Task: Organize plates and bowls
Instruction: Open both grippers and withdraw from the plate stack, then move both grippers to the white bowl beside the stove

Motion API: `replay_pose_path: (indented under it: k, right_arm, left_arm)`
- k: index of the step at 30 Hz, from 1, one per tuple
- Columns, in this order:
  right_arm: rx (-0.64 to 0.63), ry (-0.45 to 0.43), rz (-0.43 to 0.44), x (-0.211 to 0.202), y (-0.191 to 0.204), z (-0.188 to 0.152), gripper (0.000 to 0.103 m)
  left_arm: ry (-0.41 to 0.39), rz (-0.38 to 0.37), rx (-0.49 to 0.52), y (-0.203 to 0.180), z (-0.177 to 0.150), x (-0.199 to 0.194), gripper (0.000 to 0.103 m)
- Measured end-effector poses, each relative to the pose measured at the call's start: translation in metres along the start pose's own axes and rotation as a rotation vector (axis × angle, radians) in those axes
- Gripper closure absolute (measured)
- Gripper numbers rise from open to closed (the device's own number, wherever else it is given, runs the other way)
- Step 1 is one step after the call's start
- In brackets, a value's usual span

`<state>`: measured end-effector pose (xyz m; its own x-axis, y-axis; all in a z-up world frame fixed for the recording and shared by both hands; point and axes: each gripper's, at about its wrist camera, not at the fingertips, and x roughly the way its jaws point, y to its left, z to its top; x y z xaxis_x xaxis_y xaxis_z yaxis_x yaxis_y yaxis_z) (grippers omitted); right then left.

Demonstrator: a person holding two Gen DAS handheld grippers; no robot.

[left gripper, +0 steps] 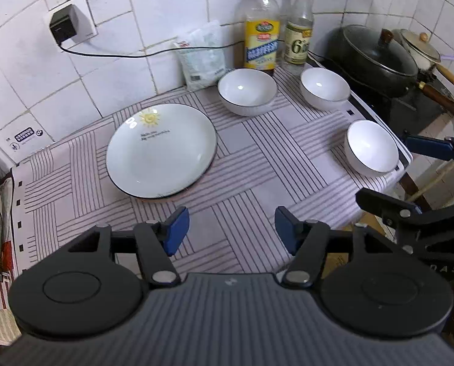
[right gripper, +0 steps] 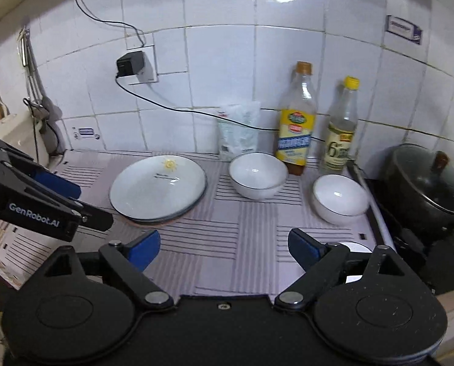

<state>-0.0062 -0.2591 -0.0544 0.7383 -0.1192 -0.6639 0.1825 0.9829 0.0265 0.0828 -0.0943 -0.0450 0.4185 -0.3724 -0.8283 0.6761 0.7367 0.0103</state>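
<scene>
Both sets of blue fingers [left gripper: 175,230] are standing spread and gripping nothing: the left gripper [left gripper: 231,228] is hovering over the near edge of the striped cloth [left gripper: 248,152], and the right gripper [right gripper: 223,248] is hanging released over the same edge, nearer the right corner.

A stack of plates [left gripper: 162,151], topped by one with a yellow sun print, is sitting toward the left side of the cloth. Three white bowls are lying apart from one another: the wide bowl [left gripper: 247,90] at the far edge in front of the oil bottle [left gripper: 262,24], a second bowl [left gripper: 325,88] at the far right corner by the vinegar bottle [left gripper: 300,24], and a third bowl [left gripper: 371,149] close to the right edge, partly hidden under the right gripper's finger in the right wrist view.

Judging from this layout, the plates are already gathered and nesting the bowls is the step in hand. The third bowl looks the natural first pick for the right gripper. Pinching its rim with one finger inside and one outside should be working best, since the glazed wall is likely slippery. Lifting it straight up before travelling would keep it off the edge, and lowering it level into another bowl would avoid chipping the rims.
</scene>
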Motion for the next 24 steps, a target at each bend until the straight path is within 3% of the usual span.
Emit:
replay_pose_path:
  k: [11, 24]
  right_arm:
    - [0.068, 0.029, -0.062, -0.012, -0.039, -0.045, 0.009]
    - [0.103, -0.102, -0.164, 0.001, -0.079, -0.094, 0.008]
  left_arm:
    - [0.032, -0.032, 0.072, -0.041, -0.001, 0.001, 0.029]
    - [0.067, -0.046, 0.091, -0.079, 0.014, 0.045, 0.011]
